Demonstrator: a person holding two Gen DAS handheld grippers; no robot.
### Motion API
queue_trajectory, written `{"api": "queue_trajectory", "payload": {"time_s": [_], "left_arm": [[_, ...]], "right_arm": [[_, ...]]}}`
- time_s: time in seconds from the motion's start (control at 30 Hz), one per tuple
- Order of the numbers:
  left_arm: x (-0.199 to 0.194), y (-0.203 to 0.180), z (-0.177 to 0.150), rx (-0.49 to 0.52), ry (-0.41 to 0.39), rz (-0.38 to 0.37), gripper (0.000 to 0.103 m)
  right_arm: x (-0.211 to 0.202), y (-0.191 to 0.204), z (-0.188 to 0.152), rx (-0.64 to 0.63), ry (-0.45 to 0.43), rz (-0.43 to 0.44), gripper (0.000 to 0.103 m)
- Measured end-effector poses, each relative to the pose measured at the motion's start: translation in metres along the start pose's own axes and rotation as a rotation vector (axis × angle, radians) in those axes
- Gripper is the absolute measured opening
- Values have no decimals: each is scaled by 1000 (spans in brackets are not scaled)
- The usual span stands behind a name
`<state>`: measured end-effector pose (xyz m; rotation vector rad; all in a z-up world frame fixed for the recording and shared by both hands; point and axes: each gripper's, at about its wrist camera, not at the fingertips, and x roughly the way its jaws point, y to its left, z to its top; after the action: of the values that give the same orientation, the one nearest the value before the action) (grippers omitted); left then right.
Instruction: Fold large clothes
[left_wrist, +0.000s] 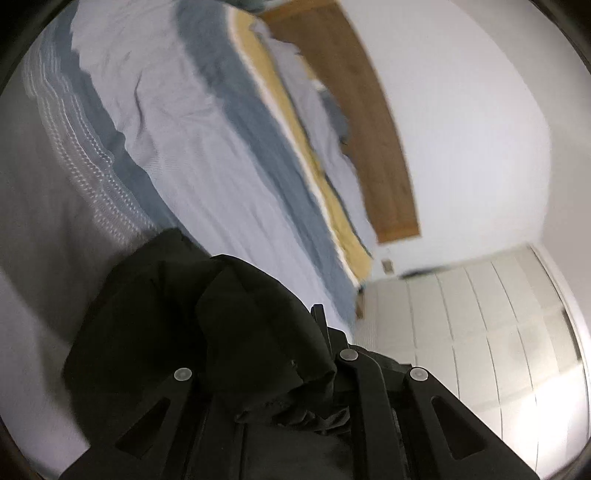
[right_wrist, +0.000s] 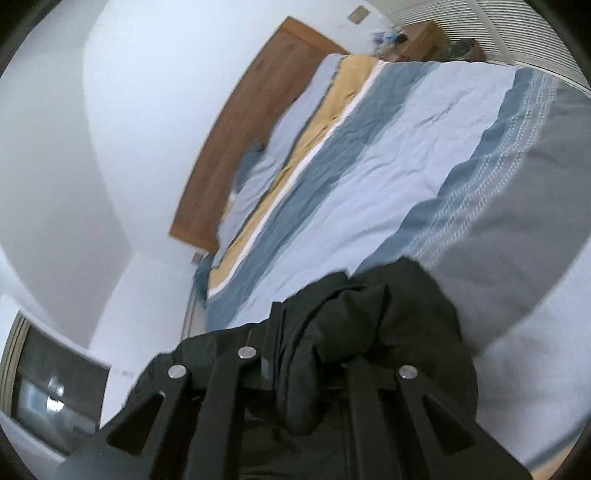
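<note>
Black jacket (left_wrist: 207, 325) hangs bunched between my left tool (left_wrist: 325, 332) and right tool (right_wrist: 280, 332), both clenched on it, above the striped bed (right_wrist: 388, 166).

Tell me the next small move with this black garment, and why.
Probably carry it out over the striped bedspread and lower it flat. Both the left gripper and the right gripper are shut on bunched folds of the black garment, which hangs crumpled near the bed's edge, so it likely needs spreading before any fold.
</note>
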<state>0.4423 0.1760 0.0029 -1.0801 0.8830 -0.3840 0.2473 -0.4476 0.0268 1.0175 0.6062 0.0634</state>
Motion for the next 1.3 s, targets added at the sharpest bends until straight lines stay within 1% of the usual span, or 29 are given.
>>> {"api": "queue_trajectory", "payload": {"time_s": [0.03,0.1,0.13,0.17,0.23,0.27,0.3,0.37,0.43,0.5,0.53,0.6,0.63,0.67,0.7,0.73,0.77,0.8,0.83,0.87,0.9,0.93,1.0,1.1,1.2,1.3], "left_arm": [[12,6,6,-12,-7,18,11],[51,21,24,-42,-25,84,11],[60,25,29,-39,-29,109,11],[75,31,35,-25,-31,158,12],[97,44,42,-14,-21,234,13],[104,49,44,-13,-15,252,16],[114,55,45,-4,-5,287,16],[127,58,46,38,17,338,16],[136,60,46,62,41,364,18],[139,61,48,52,51,357,23],[138,60,49,44,55,348,30],[132,57,52,13,51,302,49],[127,53,52,-2,39,269,68],[121,49,54,-8,27,251,85],[114,44,55,-2,11,250,89],[106,35,58,13,-15,257,90],[101,30,61,21,-21,249,90],[96,25,64,26,-26,243,90],[88,18,67,39,-38,245,90],[82,12,69,56,-47,251,90],[77,5,71,77,-54,259,90],[69,-4,70,106,-59,275,90],[58,-18,67,166,-69,311,90],[47,-35,51,272,-70,387,90],[52,-44,22,376,-34,443,90],[65,-48,-16,476,10,472,90]], "right_arm": [[18,-10,7,32,-12,-20,9],[43,-29,16,75,-24,-64,9],[52,-34,21,86,-27,-82,9],[65,-43,26,101,-28,-107,9],[88,-59,33,105,-7,-178,9],[97,-63,34,98,6,-206,9],[107,-68,35,87,23,-236,8],[123,-72,34,62,55,-281,8],[133,-72,35,37,75,-323,9],[136,-72,36,27,85,-343,9],[137,-71,37,26,89,-345,10],[135,-72,39,39,97,-340,12],[132,-72,41,49,97,-331,15],[130,-71,42,56,95,-323,17],[126,-70,44,64,93,-314,23],[122,-68,46,73,89,-301,34],[118,-66,48,86,80,-279,39],[113,-63,51,98,73,-257,51],[108,-59,53,104,64,-244,60],[101,-53,56,96,46,-236,64],[97,-48,58,80,34,-243,70],[92,-41,61,55,20,-256,72],[80,-26,67,2,8,-271,72],[65,1,65,-102,14,-293,72],[63,27,46,-204,45,-303,72],[68,56,4,-328,81,-296,72]]}}
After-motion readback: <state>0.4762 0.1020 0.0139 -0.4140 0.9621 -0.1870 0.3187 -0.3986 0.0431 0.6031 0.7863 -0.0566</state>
